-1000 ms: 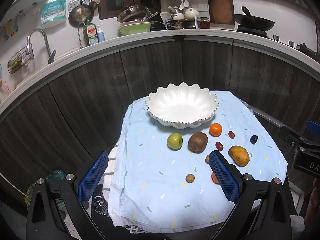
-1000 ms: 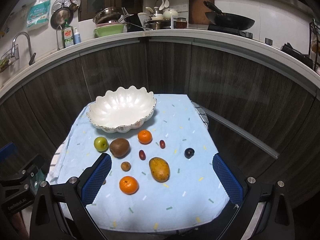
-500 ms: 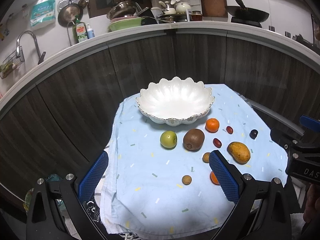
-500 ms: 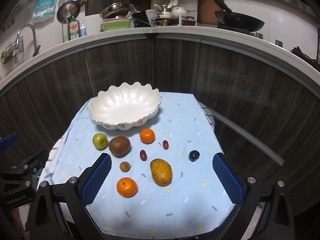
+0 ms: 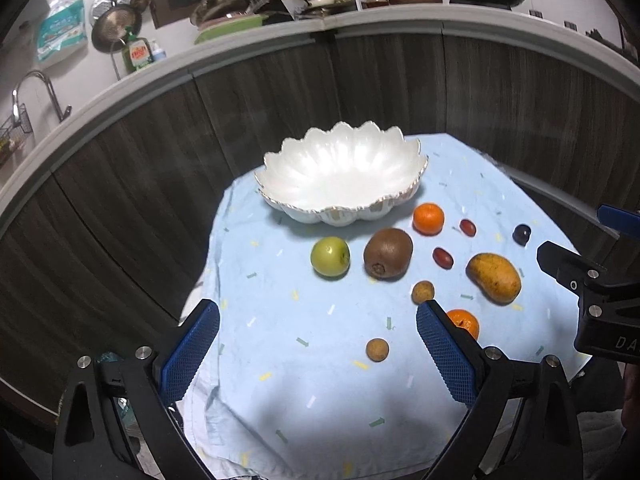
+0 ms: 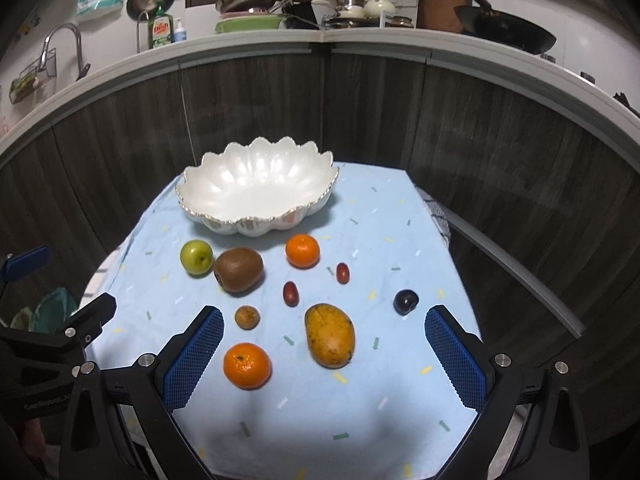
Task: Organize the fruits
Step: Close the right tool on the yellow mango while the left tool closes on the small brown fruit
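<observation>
White scalloped bowl: upright, at the cloth's far side. Before it, apart: green apple beside brown kiwi; orange; two red dates; dark plum; yellow mango; second orange; small brown longan.

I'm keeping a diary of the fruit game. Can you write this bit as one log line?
step: approach | bowl: empty | fruits: all on cloth | left hand-held gripper: open | right hand-held gripper: open, above mango

My work surface: small table under pale blue cloth with confetti print. On cloth: white scalloped bowl at far side; before it green apple, kiwi, two oranges, mango, dark plum, two red dates, two small brown fruits.
</observation>
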A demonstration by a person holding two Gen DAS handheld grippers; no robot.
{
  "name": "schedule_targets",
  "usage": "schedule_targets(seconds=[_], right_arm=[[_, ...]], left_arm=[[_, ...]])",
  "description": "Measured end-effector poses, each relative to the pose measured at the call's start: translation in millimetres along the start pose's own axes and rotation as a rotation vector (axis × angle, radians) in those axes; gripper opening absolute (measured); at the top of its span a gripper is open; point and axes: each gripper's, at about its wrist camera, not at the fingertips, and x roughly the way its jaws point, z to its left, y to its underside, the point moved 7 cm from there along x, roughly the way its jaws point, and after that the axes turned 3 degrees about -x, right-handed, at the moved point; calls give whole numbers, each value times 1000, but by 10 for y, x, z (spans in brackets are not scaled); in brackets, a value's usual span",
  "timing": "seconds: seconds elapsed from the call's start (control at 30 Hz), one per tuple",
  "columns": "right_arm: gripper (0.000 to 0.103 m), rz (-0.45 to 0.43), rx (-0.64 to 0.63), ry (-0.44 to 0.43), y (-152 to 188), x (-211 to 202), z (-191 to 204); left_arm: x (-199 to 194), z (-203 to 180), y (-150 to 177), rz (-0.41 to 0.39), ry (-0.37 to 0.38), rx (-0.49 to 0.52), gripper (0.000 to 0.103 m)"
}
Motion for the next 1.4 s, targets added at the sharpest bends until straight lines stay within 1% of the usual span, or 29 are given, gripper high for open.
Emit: schedule_targets(seconds=[0.07,0.3,0.4,0.5,0.63,0.7,0.73,0.87,0.97,1.07,1.13,1.2,1.27,1.4], right_arm=[[102,5,-2,0,20,50,-1],[102,15,-21,-9,76,231,32],[102,22,-25,-1,106,316,18],[102,34,-30,2,154,413,19],[102,43,-39,-1,227,539,19],[102,47,-42,-2,248,601,9],[102,46,-45,0,255,632,3],[102,38,-62,2,280,747,-3],[102,33,-65,2,295,818,-11],[101,40,-65,-1,333,889,-14],[101,47,-59,-5,354,932,-18],[100,54,-57,-7,377,971,-22],[100,60,-56,-11,394,1012,-25],[96,76,-50,-29,434,1087,-17]], left_arm=[[62,-28,21,9,14,4,97],[216,-85,76,19,39,5,97],[329,-135,131,47,66,8,97],[410,-195,187,62,78,18,96],[536,-265,249,85,87,26,88],[621,-295,297,109,98,26,81],[667,-310,324,123,103,27,79],[775,-358,407,152,114,29,69],[815,-387,451,160,113,38,65],[849,-415,491,164,118,46,64],[886,-425,523,176,120,47,60],[939,-437,561,198,126,44,53],[976,-456,585,211,131,46,51],[1025,-483,628,225,141,50,50]])
